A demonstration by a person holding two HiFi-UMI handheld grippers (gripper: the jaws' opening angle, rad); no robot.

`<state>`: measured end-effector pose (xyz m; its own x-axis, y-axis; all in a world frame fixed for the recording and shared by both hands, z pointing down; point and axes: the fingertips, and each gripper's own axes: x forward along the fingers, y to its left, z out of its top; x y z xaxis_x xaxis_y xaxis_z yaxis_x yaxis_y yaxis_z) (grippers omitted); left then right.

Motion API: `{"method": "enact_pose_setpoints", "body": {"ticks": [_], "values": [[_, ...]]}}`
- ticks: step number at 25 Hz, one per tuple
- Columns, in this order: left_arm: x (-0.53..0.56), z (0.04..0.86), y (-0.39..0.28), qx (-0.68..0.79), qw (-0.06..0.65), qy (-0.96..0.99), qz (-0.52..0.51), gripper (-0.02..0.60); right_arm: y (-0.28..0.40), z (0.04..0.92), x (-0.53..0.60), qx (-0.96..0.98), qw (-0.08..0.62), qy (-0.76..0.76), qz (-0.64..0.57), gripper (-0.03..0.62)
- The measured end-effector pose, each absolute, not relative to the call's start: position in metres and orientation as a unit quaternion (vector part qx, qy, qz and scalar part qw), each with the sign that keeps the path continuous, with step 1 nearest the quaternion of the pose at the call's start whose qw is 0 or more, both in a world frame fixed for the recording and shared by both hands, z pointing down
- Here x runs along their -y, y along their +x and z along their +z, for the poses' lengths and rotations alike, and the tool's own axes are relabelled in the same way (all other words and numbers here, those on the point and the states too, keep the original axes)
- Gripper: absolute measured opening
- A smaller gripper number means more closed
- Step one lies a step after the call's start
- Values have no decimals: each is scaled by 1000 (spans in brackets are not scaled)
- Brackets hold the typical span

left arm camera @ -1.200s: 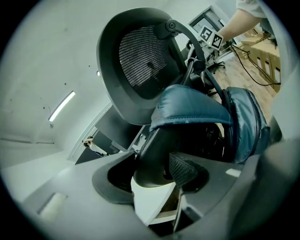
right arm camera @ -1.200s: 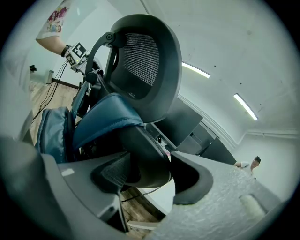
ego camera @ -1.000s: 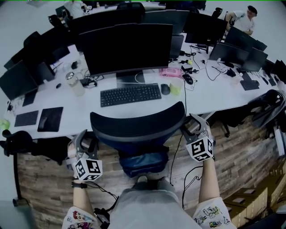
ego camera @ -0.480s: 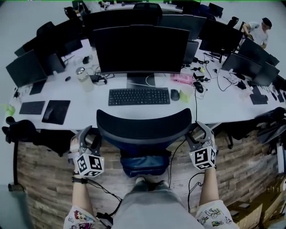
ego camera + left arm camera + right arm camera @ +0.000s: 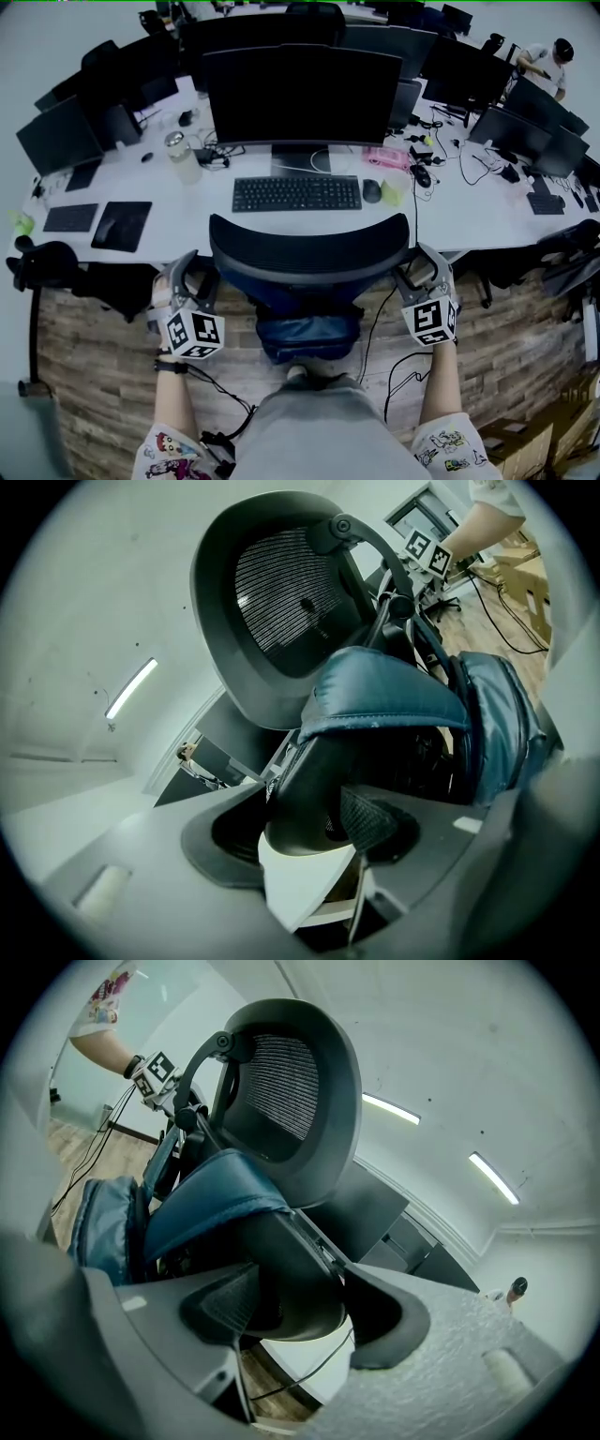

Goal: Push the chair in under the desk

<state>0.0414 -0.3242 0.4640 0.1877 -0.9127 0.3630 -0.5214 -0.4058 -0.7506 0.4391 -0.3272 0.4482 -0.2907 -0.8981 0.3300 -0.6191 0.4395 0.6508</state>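
Note:
The black mesh-backed chair [image 5: 309,248] stands right in front of me, its backrest top over the white desk's [image 5: 192,242] front edge. A blue padded seat part [image 5: 309,336] shows below the backrest. My left gripper [image 5: 190,270] is at the chair's left side and my right gripper [image 5: 424,264] at its right side. In the left gripper view the jaws [image 5: 314,832] close round the dark end of an armrest [image 5: 314,780], with the backrest [image 5: 281,583] above. In the right gripper view the gripper [image 5: 300,1307] holds the other armrest [image 5: 291,1274] the same way.
On the desk are a large monitor [image 5: 305,94], a keyboard [image 5: 296,193], a mouse [image 5: 371,190], a bottle [image 5: 180,156] and cables. Other dark chairs stand at the left [image 5: 47,267] and right [image 5: 572,253]. The floor [image 5: 84,375] is wood planks. A person [image 5: 544,61] sits far right.
The chair has rolled a little closer to the desk, and both grippers have gone forward with it, still on the armrests.

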Motion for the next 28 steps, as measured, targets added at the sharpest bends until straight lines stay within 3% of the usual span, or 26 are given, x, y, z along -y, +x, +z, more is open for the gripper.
{"method": "enact_pose_setpoints", "body": {"ticks": [7,14,28], "values": [[319,461,41,-512,218,-727,-402,256,442,445,318,783,346,483,-184,279],[295,453,39,-544,172,-739,-358,264,442,437,291,794,310,497,-164,279],[230,437,86,-555,52,-805,-205,229,370,411,223,871,125,472,-43,213]]}}
